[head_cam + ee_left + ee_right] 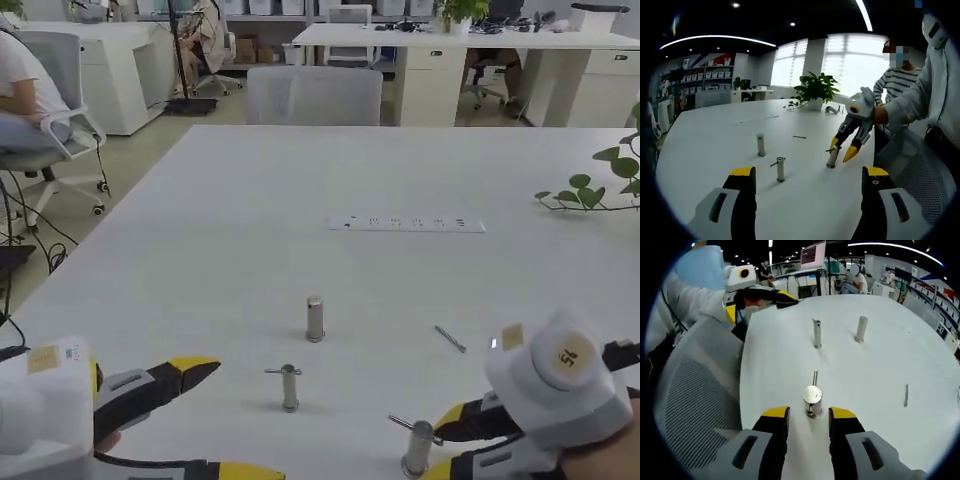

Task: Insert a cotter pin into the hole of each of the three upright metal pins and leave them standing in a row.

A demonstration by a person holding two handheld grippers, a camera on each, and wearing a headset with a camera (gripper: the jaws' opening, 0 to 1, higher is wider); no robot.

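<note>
Three upright metal pins stand on the white table point(200, 230). The far pin point(315, 319) point(761, 144) point(860, 329) has no cotter pin in it. A cotter pin crosses the top of the middle pin point(290, 387) point(780, 169) point(817, 333). The near pin point(418, 447) point(832, 156) point(812, 400) also carries one, and it stands between the parted jaws of my right gripper point(440, 443) point(809, 413) point(842, 147), which is open. A loose cotter pin point(450, 339) point(906, 395) point(799, 136) lies flat to the right. My left gripper point(215, 420) point(807, 175) is open and holds nothing, left of the middle pin.
A white power strip point(405, 223) lies across the table's middle. A plant point(610, 180) hangs over the right edge. A grey chair point(313, 95) stands at the far side, with desks and seated people beyond.
</note>
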